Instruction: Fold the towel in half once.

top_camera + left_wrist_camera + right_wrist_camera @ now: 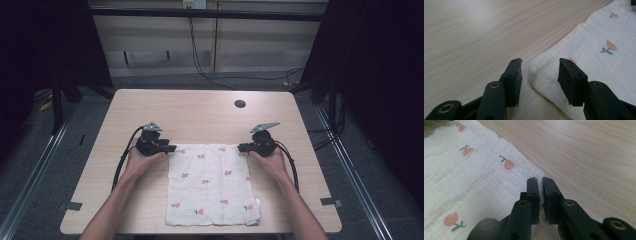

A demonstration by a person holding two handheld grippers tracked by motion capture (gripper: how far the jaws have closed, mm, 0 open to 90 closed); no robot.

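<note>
A white cloth (pixel 212 185) printed with small pink flowers lies folded flat on the near middle of the wooden table (pixel 200 112). My left gripper (pixel 171 148) is at the cloth's far left corner. In the left gripper view it (pixel 540 71) stands open, with that cloth corner (pixel 536 66) between its jaws. My right gripper (pixel 242 147) is at the far right corner. In the right gripper view it (pixel 541 182) is shut on a pinch of the cloth's corner (pixel 539 173), and cloth shows in the thin gap between the jaws.
A round cable hole (pixel 240 104) sits in the table toward its far right. Bare wood lies beyond the cloth and on both sides of it. Black cables (pixel 122 155) trail from each gripper back along the forearms. The cloth's near edge lies close to the table's front edge.
</note>
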